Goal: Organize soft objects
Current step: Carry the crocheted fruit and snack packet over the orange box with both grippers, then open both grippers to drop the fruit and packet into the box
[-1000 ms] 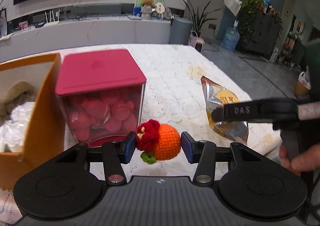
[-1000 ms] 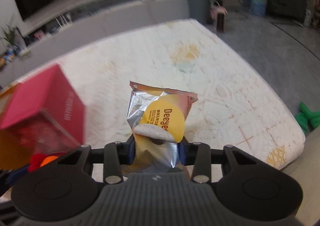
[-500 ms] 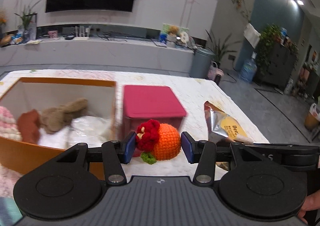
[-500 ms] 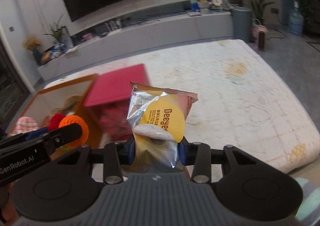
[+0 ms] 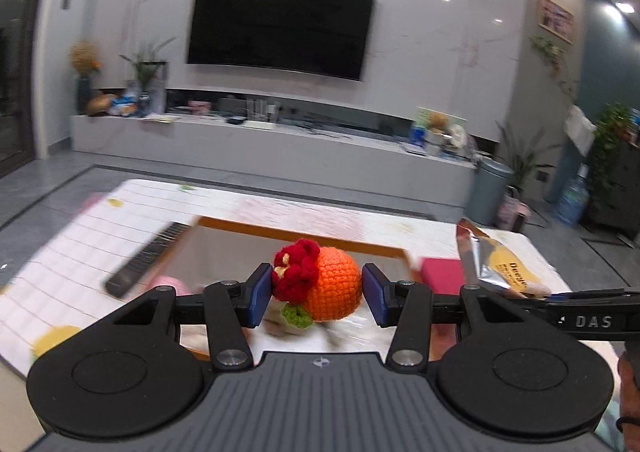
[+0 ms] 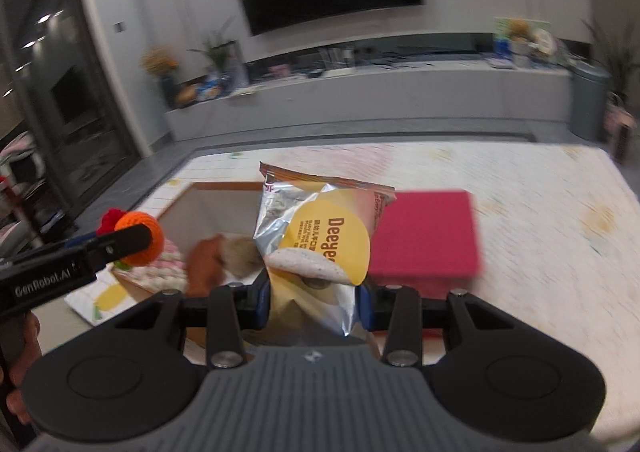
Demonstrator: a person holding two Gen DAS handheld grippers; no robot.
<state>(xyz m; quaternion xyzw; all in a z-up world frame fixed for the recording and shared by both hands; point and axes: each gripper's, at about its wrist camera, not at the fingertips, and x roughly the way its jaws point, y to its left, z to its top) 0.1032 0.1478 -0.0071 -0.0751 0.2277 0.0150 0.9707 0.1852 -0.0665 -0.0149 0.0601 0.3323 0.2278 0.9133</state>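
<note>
Two grips, both loaded. Left wrist view: left gripper (image 5: 316, 294) clamped on crocheted orange toy (image 5: 332, 284), held above the orange box (image 5: 304, 233), probably for dropping in. Right wrist view: right gripper (image 6: 314, 302) pinching the foil snack bag (image 6: 320, 236) by its lower end, raised beside the red-lidded container (image 6: 428, 236), likely bound for the same box.

The left gripper (image 5: 316, 294) is clamped on a crocheted orange (image 5: 332, 288), the right gripper (image 6: 314, 304) on a snack bag (image 6: 320, 236); both point slightly downward, left at the right's nine o'clock
</note>
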